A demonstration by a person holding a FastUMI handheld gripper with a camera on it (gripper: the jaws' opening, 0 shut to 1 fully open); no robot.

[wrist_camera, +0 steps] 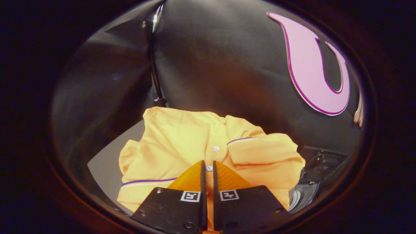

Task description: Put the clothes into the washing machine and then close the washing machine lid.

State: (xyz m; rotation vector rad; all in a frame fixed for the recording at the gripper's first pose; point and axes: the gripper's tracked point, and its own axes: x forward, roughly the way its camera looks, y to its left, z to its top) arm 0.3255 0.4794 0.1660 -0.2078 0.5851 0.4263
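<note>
Over on the left, a grey surface (104, 169) shows as a pale wedge, and the edge of the orange shirt (182, 143) hangs over it. Behind that stands a thin dark pole (152, 65), running up in front of the black cloth wall (221, 58); its foot disappears behind the top of the garment.

The shirt itself lies crumpled in the middle, just ahead of and underneath the fingers. It has white buttons down a placket, one button (216, 148) a little beyond the fingertips and another sitting right in the narrow slot between them. A purple and white stripe trims a fold at the lower left, and another one edges a fold on the right. How the sleeves and collar are arranged is hard to make out in the bunched cloth.

The gripper (208, 164) has its two fingers drawn nearly together, only a thin gap left, with the shirt fabric showing through that gap. Whether both fingers really pinch the cloth or merely rest over it, I cannot tell from here.

On the right, past the shirt, a dark machine part (318, 169) with a glossy curved rim peeks out; it is mostly cut off and shadowed, so I cannot tell whether it is the washer's opening or its lid, nor what is inside.
</note>
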